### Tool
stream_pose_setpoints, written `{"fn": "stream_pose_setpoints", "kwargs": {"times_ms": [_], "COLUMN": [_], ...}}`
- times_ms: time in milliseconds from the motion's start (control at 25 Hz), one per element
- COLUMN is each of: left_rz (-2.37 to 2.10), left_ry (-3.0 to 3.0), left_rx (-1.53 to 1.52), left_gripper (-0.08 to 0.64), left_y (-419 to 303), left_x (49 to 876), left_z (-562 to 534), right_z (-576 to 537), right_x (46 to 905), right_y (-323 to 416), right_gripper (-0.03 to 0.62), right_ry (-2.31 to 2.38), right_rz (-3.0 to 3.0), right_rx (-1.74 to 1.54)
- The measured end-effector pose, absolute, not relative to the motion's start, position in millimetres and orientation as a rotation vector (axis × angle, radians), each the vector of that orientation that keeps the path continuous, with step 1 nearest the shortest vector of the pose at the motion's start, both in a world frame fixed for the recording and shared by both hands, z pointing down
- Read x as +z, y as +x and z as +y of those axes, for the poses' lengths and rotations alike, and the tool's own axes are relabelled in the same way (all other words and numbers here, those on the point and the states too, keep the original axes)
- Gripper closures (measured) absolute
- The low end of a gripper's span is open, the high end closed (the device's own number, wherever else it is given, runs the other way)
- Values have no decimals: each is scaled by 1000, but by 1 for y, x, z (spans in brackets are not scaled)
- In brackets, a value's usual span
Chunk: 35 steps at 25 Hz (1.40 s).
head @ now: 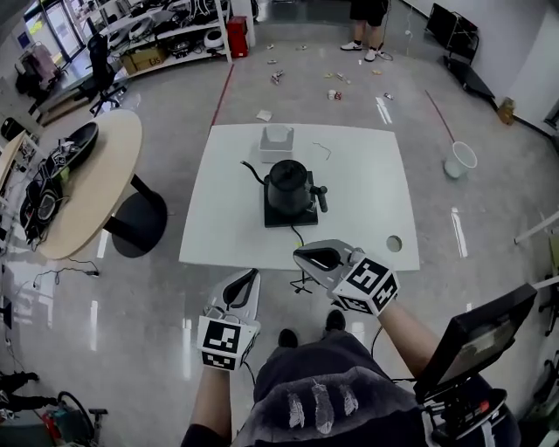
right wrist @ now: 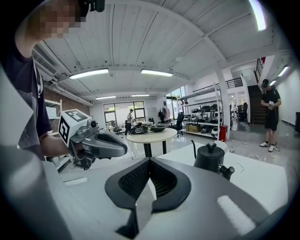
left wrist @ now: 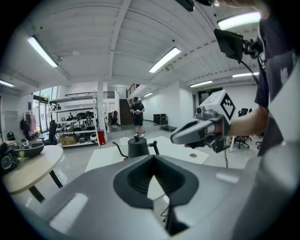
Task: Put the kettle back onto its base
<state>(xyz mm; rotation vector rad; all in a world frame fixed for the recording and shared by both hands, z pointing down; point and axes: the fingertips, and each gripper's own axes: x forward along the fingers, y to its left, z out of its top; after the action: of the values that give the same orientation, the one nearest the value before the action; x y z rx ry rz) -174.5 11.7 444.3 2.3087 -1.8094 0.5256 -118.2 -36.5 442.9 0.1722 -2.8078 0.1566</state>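
Note:
A black gooseneck kettle (head: 286,185) stands on its flat black base (head: 291,212) near the middle of the white square table (head: 227,236). It also shows in the left gripper view as the kettle (left wrist: 137,148) and in the right gripper view as the kettle (right wrist: 208,158). My left gripper (head: 254,273) hangs short of the table's near edge, shut and empty. My right gripper (head: 300,253) is just over that edge, also shut with nothing in it. Each gripper view catches the other one: the right gripper (left wrist: 192,132) and the left gripper (right wrist: 101,145).
A white container (head: 277,142) sits behind the kettle. A cable (head: 301,262) drops off the near edge. A round wooden table (head: 96,175) stands left, a white bucket (head: 460,159) on the floor right, a monitor (head: 476,336) by my right side. A person (head: 369,26) stands far off.

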Motion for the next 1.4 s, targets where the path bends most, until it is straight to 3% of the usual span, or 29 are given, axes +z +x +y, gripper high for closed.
{"fn": "stream_pose_setpoints", "kwargs": {"times_ms": [600, 1160, 1400], "left_rz": [-1672, -1554, -1594], "left_ry": [2402, 2491, 2447], "left_rx": [467, 540, 558], "left_gripper": [560, 560, 560], "left_y": [-142, 25, 63], "left_x": [444, 435, 443], "left_z": [25, 24, 37], "right_z": [0, 25, 33], "right_x": [436, 429, 440], "right_y": [-83, 63, 111], "right_gripper": [591, 591, 591], "right_ry": [310, 344, 305], "right_rz": [-2797, -2868, -2869], "right_rx": [170, 226, 256]}}
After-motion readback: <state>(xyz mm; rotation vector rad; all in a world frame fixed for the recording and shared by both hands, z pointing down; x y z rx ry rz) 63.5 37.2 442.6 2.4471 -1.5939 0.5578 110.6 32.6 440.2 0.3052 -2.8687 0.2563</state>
